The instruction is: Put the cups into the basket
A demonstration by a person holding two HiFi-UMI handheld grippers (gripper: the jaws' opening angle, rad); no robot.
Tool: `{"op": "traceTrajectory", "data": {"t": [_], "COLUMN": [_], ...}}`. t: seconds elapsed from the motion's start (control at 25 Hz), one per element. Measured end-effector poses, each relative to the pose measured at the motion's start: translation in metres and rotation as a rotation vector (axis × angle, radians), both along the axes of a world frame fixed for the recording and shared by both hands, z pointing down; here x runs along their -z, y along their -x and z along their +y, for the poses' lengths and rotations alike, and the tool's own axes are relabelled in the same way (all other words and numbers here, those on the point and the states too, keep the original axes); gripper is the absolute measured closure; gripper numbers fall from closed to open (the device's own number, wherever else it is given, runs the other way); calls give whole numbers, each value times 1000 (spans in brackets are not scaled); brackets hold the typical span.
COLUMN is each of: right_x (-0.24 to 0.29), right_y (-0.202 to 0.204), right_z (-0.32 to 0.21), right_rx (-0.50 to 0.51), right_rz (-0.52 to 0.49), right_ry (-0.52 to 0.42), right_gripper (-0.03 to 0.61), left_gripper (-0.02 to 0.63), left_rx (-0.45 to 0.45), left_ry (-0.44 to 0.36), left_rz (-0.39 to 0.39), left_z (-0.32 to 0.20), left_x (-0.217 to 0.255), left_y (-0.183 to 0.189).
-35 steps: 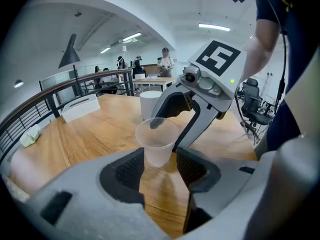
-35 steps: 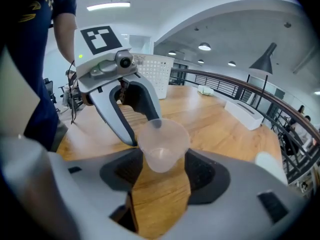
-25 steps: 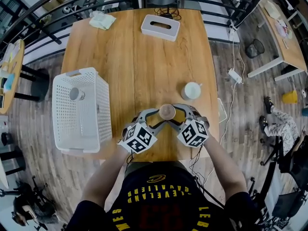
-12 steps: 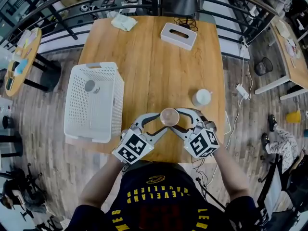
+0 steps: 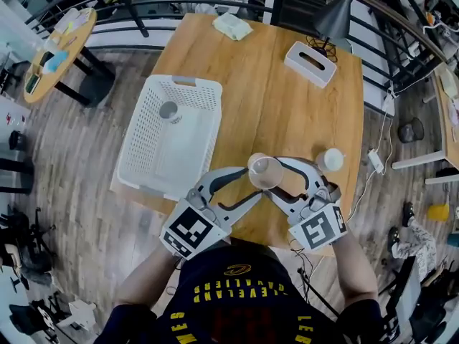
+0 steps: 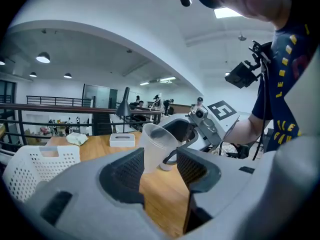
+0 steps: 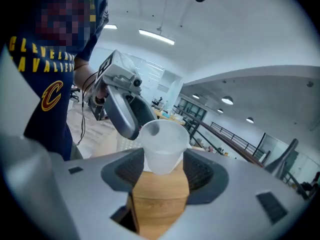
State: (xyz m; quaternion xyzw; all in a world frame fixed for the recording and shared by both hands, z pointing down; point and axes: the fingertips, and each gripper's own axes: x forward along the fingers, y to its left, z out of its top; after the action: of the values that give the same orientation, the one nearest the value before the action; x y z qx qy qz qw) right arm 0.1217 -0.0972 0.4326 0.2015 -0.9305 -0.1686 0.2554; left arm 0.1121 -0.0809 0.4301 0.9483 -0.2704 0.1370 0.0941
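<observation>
A clear plastic cup (image 5: pixel 263 170) hangs above the wooden table (image 5: pixel 265 106), tilted and held from both sides. My left gripper (image 5: pixel 252 183) closes on it from the left, and my right gripper (image 5: pixel 277 179) closes on it from the right. In the left gripper view the cup (image 6: pixel 157 145) leans against the left pad of the left gripper (image 6: pixel 160 159). The right gripper view has the cup (image 7: pixel 162 146) wedged between both pads of the right gripper (image 7: pixel 162 165). The white basket (image 5: pixel 147 131) stands to the left with another cup (image 5: pixel 169 111) lying inside.
A white mug (image 5: pixel 331 159) stands on the table's right side. A white tissue box (image 5: pixel 310 63), a crumpled cloth (image 5: pixel 232 26) and a dark lamp (image 5: pixel 337 16) are at the far end. The basket overhangs the table's left edge.
Both grippers have risen together with the cup, lifting it off the table and a little toward the basket. Their jaws keep the same width.
</observation>
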Motion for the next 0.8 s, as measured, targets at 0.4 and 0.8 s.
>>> {"op": "traceTrajectory", "data": {"t": [0.4, 0.8], "right_x": [22, 11], "right_y": [107, 212], "right_z": [-15, -39], "right_rx": [49, 30], "right_rz": [-52, -52], "right_ry": [58, 180], "right_gripper": [328, 328], "left_gripper": [407, 407], "left_rx": [100, 204], "left_ry": [-21, 19], "left_rz": [37, 89], "left_z": [-13, -26], "left_x": [25, 24], "left_y": [123, 247]}}
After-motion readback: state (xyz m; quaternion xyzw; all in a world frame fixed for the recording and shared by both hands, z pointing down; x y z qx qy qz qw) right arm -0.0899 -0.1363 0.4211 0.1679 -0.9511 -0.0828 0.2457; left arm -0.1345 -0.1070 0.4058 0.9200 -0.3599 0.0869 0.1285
